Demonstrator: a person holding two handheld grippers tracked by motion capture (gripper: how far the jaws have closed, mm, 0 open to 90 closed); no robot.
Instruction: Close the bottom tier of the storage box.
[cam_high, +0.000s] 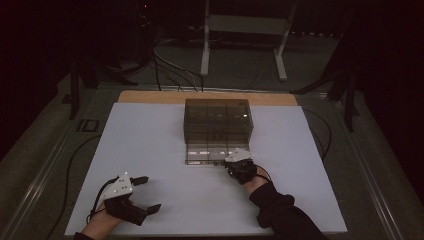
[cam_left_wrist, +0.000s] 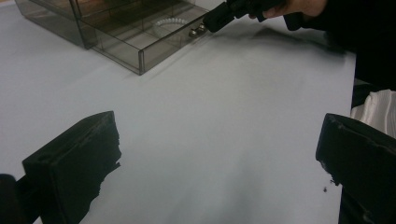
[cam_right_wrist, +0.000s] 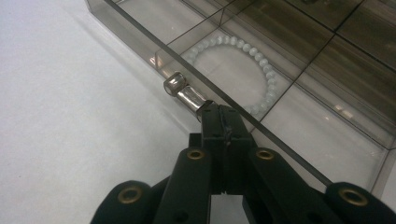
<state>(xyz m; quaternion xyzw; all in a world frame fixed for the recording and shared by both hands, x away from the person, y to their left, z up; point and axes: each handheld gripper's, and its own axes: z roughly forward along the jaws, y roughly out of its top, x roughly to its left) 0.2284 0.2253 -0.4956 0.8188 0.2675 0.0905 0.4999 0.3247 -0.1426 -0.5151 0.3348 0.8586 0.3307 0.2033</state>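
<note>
On the white table top (cam_high: 165, 150), left to right:

Left gripper (cam_high: 145, 194): low at the near left of the table, held by the person's left hand (cam_high: 100, 220); its two black jaws stand wide apart with bare table between them and nothing held. Its own view shows the same wide gap over the white surface.

Drawer box (cam_high: 217, 117): a smoky clear plastic cabinet at the middle of the table, toward the far edge.

Drawer (cam_high: 200, 155): the lowest one, drawn out toward the person, split into compartments by clear walls.

Bead bracelet (cam_right_wrist: 233, 70): a ring of pale beads lying flat in one compartment of the open drawer, just behind the front wall, close to the knob.

Knob (cam_right_wrist: 184, 93): a small shiny metal stub on the drawer's front wall, pointing outward.

Right gripper (cam_right_wrist: 219, 116): at the drawer's front right, jaws pressed together; their tips meet at the base of the knob, seemingly pinching it.

Right sleeve (cam_high: 280, 210): dark, coming in from the near right edge.
</note>
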